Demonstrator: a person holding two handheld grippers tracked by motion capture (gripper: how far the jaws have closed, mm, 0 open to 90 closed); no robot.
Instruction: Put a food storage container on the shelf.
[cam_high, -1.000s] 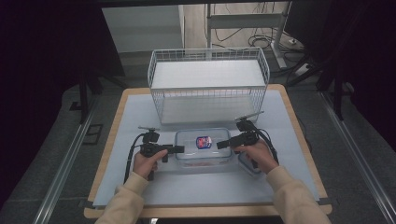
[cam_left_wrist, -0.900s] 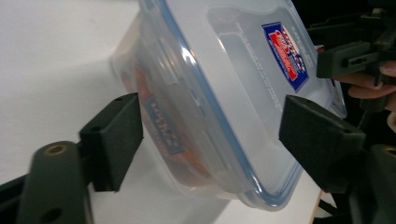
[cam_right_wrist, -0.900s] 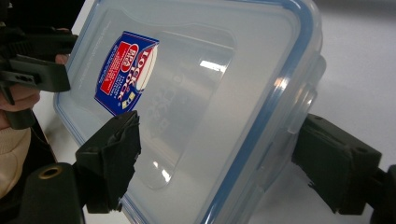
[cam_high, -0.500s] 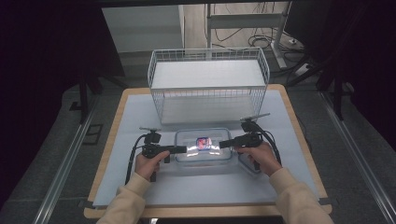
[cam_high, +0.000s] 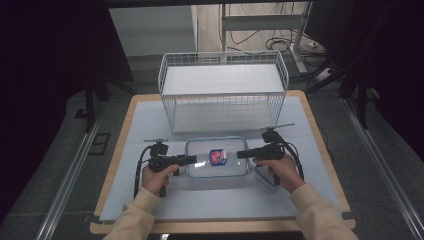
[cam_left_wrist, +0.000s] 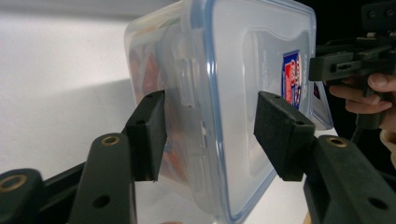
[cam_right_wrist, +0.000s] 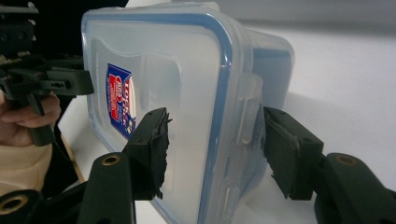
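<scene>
A clear plastic container with a blue-rimmed lid and a red and blue label lies flat on the pale mat. My left gripper reaches its left end and my right gripper its right end. In the left gripper view the left gripper straddles the container's latch end, its jaws having just been closing, and a little room still shows at the pads. In the right gripper view the right gripper likewise straddles the container's other end, its jaws also having just been closing, without a firm press.
A white wire basket stands just behind the container, its open front towards me. The pale blue mat covers the wooden table. Dark floor and metal rails lie on both sides.
Both grippers' jaws have narrowed around the container's ends. The hands and the container have stayed where they were.
</scene>
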